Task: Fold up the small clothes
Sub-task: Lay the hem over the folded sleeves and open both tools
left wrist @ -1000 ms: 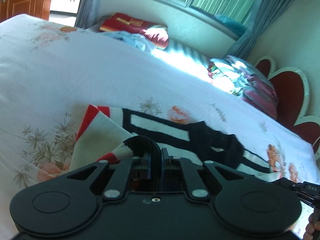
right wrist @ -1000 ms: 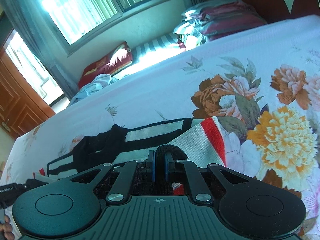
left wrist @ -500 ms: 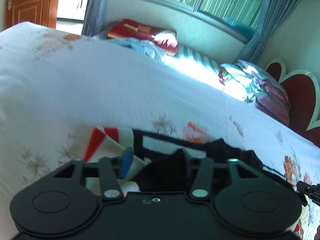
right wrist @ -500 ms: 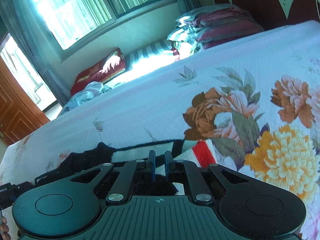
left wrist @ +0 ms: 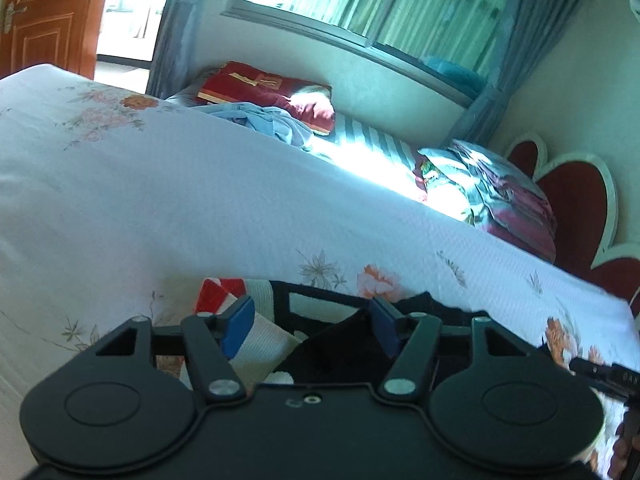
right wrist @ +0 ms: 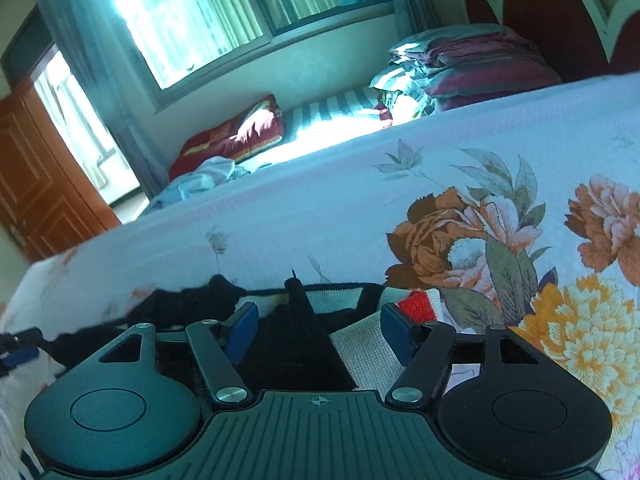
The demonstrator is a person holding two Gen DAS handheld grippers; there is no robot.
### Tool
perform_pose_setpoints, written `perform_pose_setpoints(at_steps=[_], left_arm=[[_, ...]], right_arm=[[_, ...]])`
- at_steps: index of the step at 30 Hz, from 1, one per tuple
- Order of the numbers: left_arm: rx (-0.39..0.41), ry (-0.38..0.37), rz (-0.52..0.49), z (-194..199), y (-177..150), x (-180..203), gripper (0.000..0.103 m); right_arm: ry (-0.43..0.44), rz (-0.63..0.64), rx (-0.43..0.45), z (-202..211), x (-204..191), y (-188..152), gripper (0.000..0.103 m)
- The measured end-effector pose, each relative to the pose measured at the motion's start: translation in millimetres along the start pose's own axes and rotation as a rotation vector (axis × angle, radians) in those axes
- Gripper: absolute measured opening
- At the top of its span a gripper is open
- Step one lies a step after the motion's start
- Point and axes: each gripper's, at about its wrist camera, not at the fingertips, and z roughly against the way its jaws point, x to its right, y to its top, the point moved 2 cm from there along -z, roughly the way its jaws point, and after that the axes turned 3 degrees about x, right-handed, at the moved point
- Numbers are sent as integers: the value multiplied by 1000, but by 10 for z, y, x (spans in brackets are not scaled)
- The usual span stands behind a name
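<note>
Both tongs, clamped on the knit a second ago, now stand wide: we list the left gripper (left wrist: 312,326) and right gripper (right wrist: 320,330) spread, holding nothing. The striped sweater (right wrist: 352,300), black, cream and red, lies on the floral bedsheet (right wrist: 360,200) just beneath our blue fingertips (left wrist: 239,327).

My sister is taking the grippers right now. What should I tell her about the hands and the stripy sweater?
Left gripper: jaws open, holding nothing.
Right gripper: jaws open, holding nothing.
The striped sweater lies on the floral bedsheet, right in front of both grippers, with cloth between each pair of jaws.
Done: it looks folded over once, both sides let go.
Left: probably another fold to make it smaller, then smooth it flat.
</note>
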Motion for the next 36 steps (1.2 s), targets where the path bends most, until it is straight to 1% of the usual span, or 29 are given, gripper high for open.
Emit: perform_pose_setpoints(at_steps=[1, 3, 5, 6, 8, 10, 11, 12, 13, 14, 16, 17, 18, 19, 20, 21, 23, 24, 26, 27, 30, 32, 34, 36], left_arm=[[-6, -1, -18, -9, -22, 22, 62], [-12, -14, -31, -17, -70, 47, 62], [-35, -26, -39, -48, -118, 81, 63], [-25, -34, -33, -37, -141, 82, 63], [30, -49, 2, 58, -141, 55, 63], [65, -47, 18, 120, -125, 22, 65], [53, -36, 5, 108, -136, 23, 67], [34, -28, -13, 81, -152, 27, 67], [22, -22, -27, 52, -185, 31, 67], [3, -9, -41, 2, -222, 41, 67], [-77, 16, -65, -160, -296, 64, 63], [-94, 19, -70, -219, -334, 70, 58], [-103, 41, -83, -270, -364, 76, 53], [-101, 57, -101, -304, -386, 94, 48], [-90, 70, -127, -316, -408, 106, 34], [-77, 91, -151, -314, -427, 113, 18], [-50, 100, -165, -299, -447, 110, 12], [-41, 106, -173, -288, -455, 121, 11], [-28, 125, -192, -283, -472, 155, 11], [-28, 135, -193, -295, -481, 154, 11], [-32, 146, -195, -297, -479, 159, 13], [-36, 150, -211, -274, -462, 177, 15], [-32, 155, -209, -207, -447, 202, 17], [-13, 146, -199, -110, -433, 239, 20]], right_arm=[[-1, 13, -9, -27, -15, -13, 63], [-4, 32, -27, -96, -30, -50, 60], [-4, 46, -46, -160, -39, -86, 53], [-3, 54, -57, -192, -45, -102, 52], [-8, 74, -69, -234, -62, -131, 48], [-18, 96, -74, -265, -62, -152, 45], [-26, 103, -76, -278, -58, -157, 35], [-33, 109, -78, -288, -56, -160, 30], [-32, 111, -81, -294, -55, -160, 21], [-27, 111, -84, -299, -55, -159, 19], [-29, 121, -91, -313, -65, -163, 19], [-26, 126, -93, -320, -82, -163, 18], [-28, 135, -92, -319, -93, -168, 15], [-32, 147, -90, -317, -107, -174, 4], [-35, 152, -84, -317, -111, -180, 4], [-41, 152, -74, -304, -107, -183, 4], [-90, 154, -25, -262, -80, -163, 4], [-103, 144, -9, -254, -55, -151, 3], [-120, 126, -22, -309, -1, -159, 3], [-135, 137, -20, -342, 12, -185, 3], [-145, 136, -10, -364, 15, -192, 4], [-138, 121, -2, -303, 14, -154, 4], [-128, 118, 24, -167, -19, -120, 5], [-95, 136, 30, -35, -113, -123, 5]])
